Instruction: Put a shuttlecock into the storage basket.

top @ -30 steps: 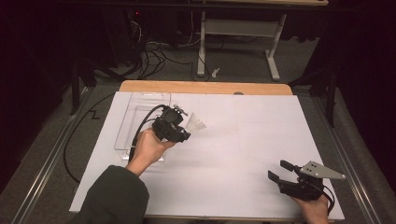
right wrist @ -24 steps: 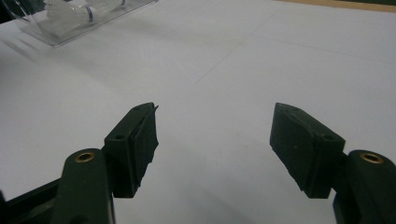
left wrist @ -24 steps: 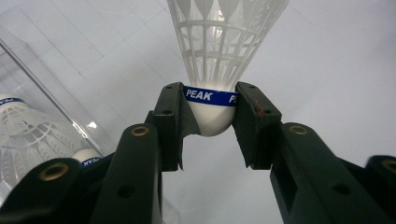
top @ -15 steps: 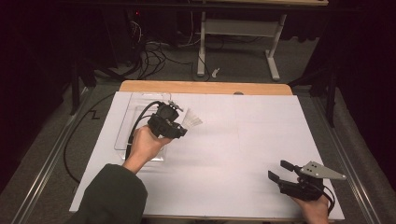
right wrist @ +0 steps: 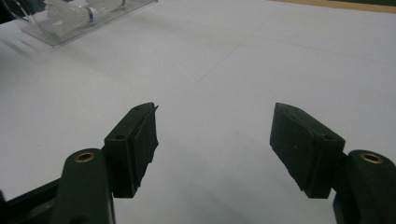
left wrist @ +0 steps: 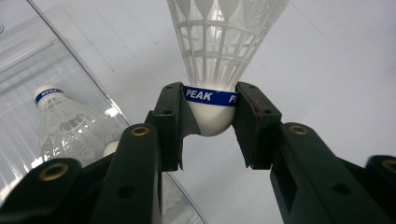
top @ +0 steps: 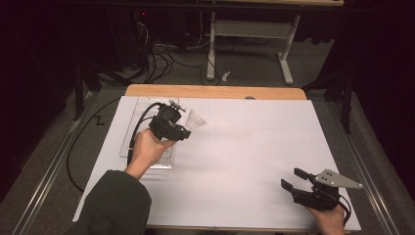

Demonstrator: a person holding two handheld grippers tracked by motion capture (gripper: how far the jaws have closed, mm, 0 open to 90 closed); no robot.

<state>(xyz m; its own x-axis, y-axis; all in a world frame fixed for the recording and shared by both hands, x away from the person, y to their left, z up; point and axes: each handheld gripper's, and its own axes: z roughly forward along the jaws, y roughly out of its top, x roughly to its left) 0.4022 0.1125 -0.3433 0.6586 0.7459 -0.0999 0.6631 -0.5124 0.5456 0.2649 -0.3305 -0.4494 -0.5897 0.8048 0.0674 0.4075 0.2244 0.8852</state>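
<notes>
Left gripper (left wrist: 211, 116): clenched on the white cork base of a shuttlecock (left wrist: 219, 56), pads on either side of its blue "PEAK" band, skirt pointing away from the jaws. In the high view the held shuttlecock (top: 194, 119) hangs above the white table (top: 254, 147), left of centre, just right of a clear tray (top: 128, 128). The tray, at far left, contains another shuttlecock (left wrist: 65, 123). Right gripper (right wrist: 215, 144): released, jaws wide apart with nothing between them, low over the near right corner of the table.
</notes>
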